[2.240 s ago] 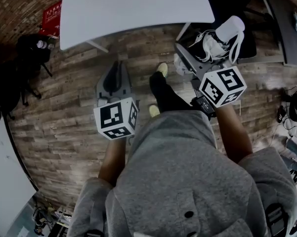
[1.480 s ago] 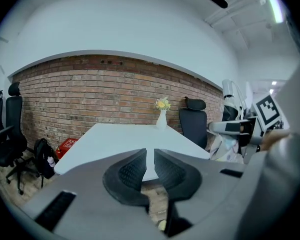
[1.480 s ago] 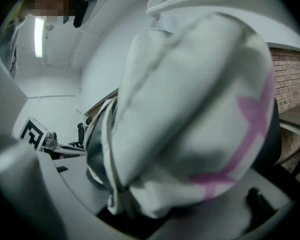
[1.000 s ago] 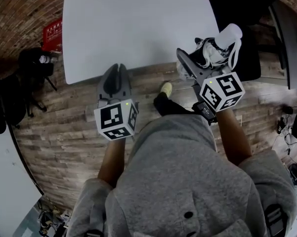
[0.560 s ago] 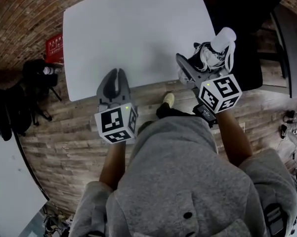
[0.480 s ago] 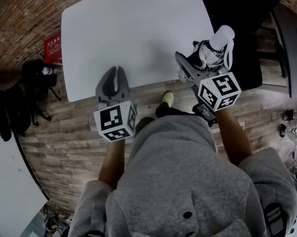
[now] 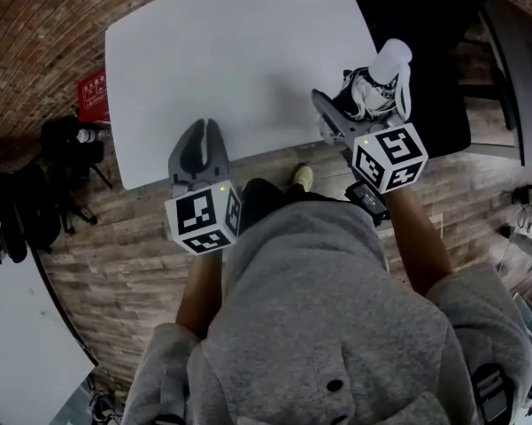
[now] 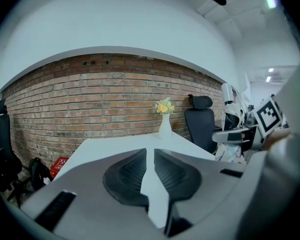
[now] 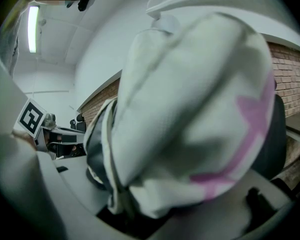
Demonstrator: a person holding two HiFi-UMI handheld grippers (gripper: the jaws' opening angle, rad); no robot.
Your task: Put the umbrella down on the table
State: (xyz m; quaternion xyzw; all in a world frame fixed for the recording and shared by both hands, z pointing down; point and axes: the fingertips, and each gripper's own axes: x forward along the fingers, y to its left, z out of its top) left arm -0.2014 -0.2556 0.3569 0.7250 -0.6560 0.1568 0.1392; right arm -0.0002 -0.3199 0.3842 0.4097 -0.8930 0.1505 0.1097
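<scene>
A folded white umbrella (image 7: 379, 80) with a pink mark is clamped in my right gripper (image 7: 352, 97). It hangs over the near right corner of the white table (image 7: 230, 51). Seen from the right gripper, the umbrella (image 9: 189, 109) fills almost the whole picture and hides the jaws. My left gripper (image 7: 204, 127) reaches over the table's near edge, a little left of centre. Its jaws are together and hold nothing. In the left gripper view, only a thin slit of table shows between the left gripper's (image 8: 150, 151) pads.
A white vase (image 8: 164, 125) with yellow flowers stands at the table's far edge. A black office chair (image 7: 429, 56) is just right of the table. A red box (image 7: 90, 96) and black bags (image 7: 66, 144) lie on the wooden floor at the left, by the brick wall.
Both grippers have come forward from above the floor to the table's near edge. The umbrella has travelled with the right gripper and now hangs over the table's corner.
</scene>
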